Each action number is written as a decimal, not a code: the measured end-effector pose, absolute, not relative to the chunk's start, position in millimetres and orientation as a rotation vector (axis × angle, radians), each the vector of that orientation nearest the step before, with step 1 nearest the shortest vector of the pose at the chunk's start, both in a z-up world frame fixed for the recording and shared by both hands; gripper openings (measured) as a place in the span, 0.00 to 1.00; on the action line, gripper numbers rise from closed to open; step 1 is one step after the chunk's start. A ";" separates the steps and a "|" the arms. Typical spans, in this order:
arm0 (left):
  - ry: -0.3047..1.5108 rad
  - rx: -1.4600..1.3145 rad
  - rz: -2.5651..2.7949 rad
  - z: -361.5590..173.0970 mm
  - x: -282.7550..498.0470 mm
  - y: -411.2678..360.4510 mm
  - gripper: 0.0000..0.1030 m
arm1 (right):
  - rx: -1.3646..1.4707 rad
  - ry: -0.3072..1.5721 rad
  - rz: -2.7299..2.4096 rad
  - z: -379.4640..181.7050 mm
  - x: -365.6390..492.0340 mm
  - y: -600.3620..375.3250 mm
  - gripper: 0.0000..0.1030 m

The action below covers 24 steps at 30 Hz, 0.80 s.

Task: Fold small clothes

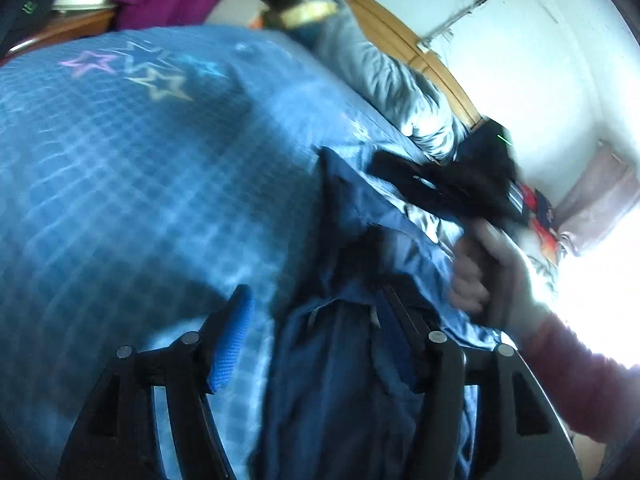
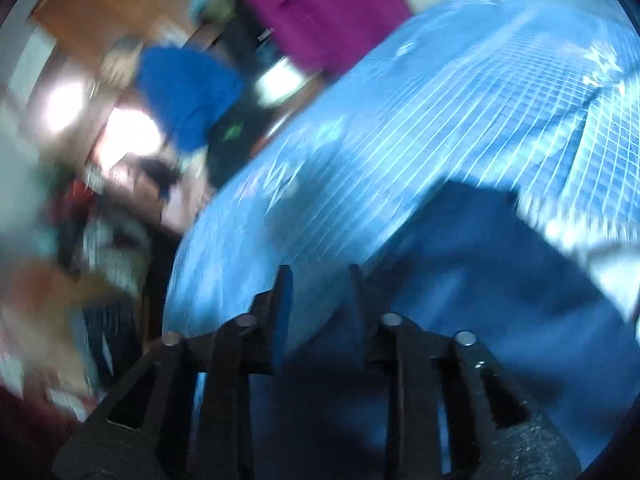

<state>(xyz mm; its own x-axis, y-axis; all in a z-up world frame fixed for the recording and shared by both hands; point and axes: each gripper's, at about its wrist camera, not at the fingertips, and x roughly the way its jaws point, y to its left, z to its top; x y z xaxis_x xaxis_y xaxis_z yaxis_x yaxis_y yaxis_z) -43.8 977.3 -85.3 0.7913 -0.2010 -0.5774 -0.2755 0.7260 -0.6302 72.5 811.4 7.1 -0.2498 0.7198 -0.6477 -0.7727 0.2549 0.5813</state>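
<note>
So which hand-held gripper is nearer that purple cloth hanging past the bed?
Cannot tell reliably. Both hand-held grippers, left and right, sit over the dark blue garment, far from the purple cloth.

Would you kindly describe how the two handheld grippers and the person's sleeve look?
The left gripper has black linkage arms with silver round pivot pins and a textured bright blue pad on its finger. The right gripper has the same black frame with silver pins. The person's sleeve is dull red.
</note>
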 end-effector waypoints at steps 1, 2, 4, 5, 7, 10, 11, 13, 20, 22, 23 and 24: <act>0.673 -0.773 0.054 -84.7 -48.6 978.5 0.62 | -0.117 1.180 1.429 3.5 57.4 804.4 0.27; 0.672 -0.782 0.055 -85.5 -52.4 980.4 0.62 | -0.211 1.195 1.425 -3.5 39.8 796.3 0.27; 0.688 -0.766 0.055 -82.6 -53.9 977.3 0.62 | -0.315 1.190 1.385 -9.6 19.7 773.1 0.28; 0.694 -0.740 0.044 -79.6 -52.5 973.6 0.62 | -0.313 1.164 1.361 -5.5 13.1 753.7 0.29; 0.702 -0.690 0.010 -73.6 -41.9 967.5 0.62 | -0.244 1.113 1.331 11.7 8.8 709.6 0.32; 0.687 -0.636 -0.039 -62.2 -15.8 960.9 0.62 | -0.134 1.080 1.224 23.5 0.7 640.9 0.38; 0.680 -0.616 -0.042 -57.9 -4.3 960.3 0.62 | -0.107 1.080 1.170 24.1 -4.4 616.3 0.38; 0.699 -0.573 -0.025 -56.3 19.4 958.4 0.62 | -0.072 1.082 1.080 25.8 -8.9 574.5 0.38; 0.867 -0.506 0.049 -91.2 47.4 947.5 0.59 | 0.106 1.022 0.688 40.0 8.1 415.9 0.48; 0.867 -0.525 0.043 -91.6 47.0 949.8 0.59 | 0.143 1.018 0.609 36.9 18.1 391.2 0.49; 0.860 -0.532 0.038 -92.4 45.4 950.6 0.60 | 0.162 1.010 0.578 35.6 23.8 383.0 0.49; 0.858 -0.537 0.037 -92.4 44.9 951.2 0.60 | 0.177 1.008 0.572 34.0 26.3 378.9 0.49</act>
